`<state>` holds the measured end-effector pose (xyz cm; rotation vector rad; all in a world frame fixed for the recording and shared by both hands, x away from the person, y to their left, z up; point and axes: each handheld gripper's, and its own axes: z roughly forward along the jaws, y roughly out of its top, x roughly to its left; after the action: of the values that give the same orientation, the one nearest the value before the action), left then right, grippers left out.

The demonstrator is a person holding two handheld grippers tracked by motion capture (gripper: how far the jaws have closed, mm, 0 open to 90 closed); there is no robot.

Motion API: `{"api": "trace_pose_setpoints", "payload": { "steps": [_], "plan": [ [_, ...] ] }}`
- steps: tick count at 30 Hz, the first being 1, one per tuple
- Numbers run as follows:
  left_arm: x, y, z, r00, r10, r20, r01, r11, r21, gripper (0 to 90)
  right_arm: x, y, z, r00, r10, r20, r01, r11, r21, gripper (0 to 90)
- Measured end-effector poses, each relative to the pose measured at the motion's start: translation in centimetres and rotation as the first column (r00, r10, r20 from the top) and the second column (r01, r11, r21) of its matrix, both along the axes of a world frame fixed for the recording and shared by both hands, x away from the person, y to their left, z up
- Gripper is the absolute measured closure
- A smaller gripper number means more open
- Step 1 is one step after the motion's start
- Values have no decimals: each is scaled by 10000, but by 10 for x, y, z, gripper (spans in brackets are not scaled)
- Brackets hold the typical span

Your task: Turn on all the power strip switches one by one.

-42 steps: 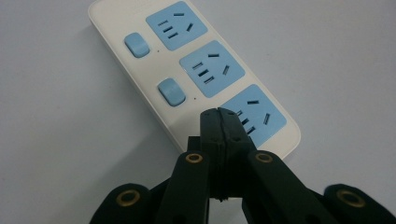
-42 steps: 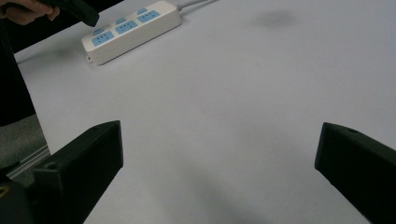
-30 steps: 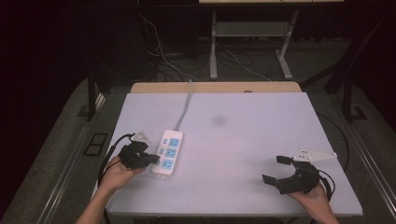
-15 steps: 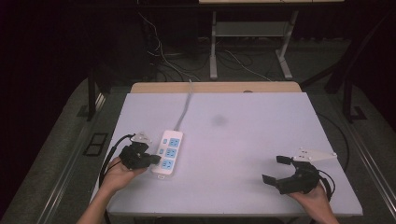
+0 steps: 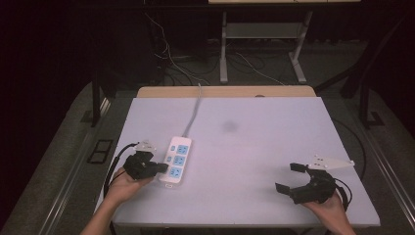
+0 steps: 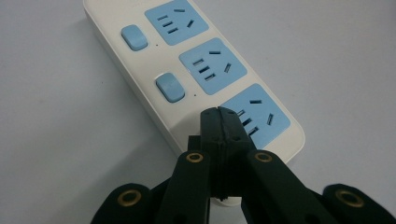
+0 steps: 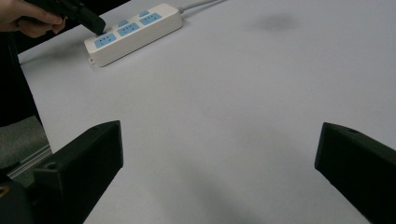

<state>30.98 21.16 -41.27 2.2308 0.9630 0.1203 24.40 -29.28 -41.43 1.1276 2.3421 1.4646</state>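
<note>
A white power strip point(image 5: 178, 159) with three blue sockets and blue switches lies on the left part of the table; its grey cord point(image 5: 194, 113) runs off the far edge. My left gripper point(image 5: 163, 169) is shut, its tips point(image 6: 221, 116) resting on the strip's near end where a switch would sit beside the nearest socket point(image 6: 254, 115). Nothing is held between the jaws. My right gripper point(image 5: 289, 178) stands open at the front right of the table, nothing between its jaws. In the right gripper view the strip point(image 7: 133, 33) and the left gripper point(image 7: 95, 25) show far off.
The white table point(image 5: 254, 147) has a faint dark smudge point(image 5: 230, 127) near its middle. A wooden board edge point(image 5: 225, 91) lines the far side. Beyond it stand metal frame legs point(image 5: 223, 49) and loose cables on the floor.
</note>
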Motion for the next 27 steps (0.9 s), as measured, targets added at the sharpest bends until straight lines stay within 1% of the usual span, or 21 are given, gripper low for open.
{"api": "trace_pose_setpoints", "payload": {
  "steps": [3, 6, 14, 18, 20, 24, 25, 27],
  "plan": [
    [1, 0, 0, 10000, -79, -31, 79, 9999, 84, 898, 0, 0, 1, 10000, -15, -1, 15, 10000, -2, 8],
    [2, 1, -1, 9999, -25, -122, 24, 9999, -110, 898, 0, -1, 1, 10000, -18, 57, 17, 10000, 22, 8],
    [3, 2, -1, 9998, -70, -168, 66, 9998, -194, 896, 0, -5, 2, 9999, -161, 50, 160, 9998, 126, 8],
    [4, 4, -2, 9995, -77, -291, 67, 9994, -329, 894, 0, -4, 1, 9999, -128, 40, 128, 9999, 91, 8],
    [5, 5, -2, 9991, -37, -413, 18, 9990, -458, 894, 0, -4, 1, 9999, -124, 46, 123, 9999, 80, 8],
    [7, 6, -2, 9986, -53, -519, 26, 9987, -518, 893, 1, -3, 1, 9999, -125, 40, 125, 9999, 79, 8],
    [7, 6, -1, 9984, -34, -560, -2, 9979, -654, 893, 1, -3, 1, 9999, -128, 36, 127, 9999, 81, 8],
    [7, 5, -1, 9983, -62, -580, 28, 9984, -572, 892, 1, -3, 1, 9999, -141, 24, 141, 9999, 91, 8]
  ]
}}
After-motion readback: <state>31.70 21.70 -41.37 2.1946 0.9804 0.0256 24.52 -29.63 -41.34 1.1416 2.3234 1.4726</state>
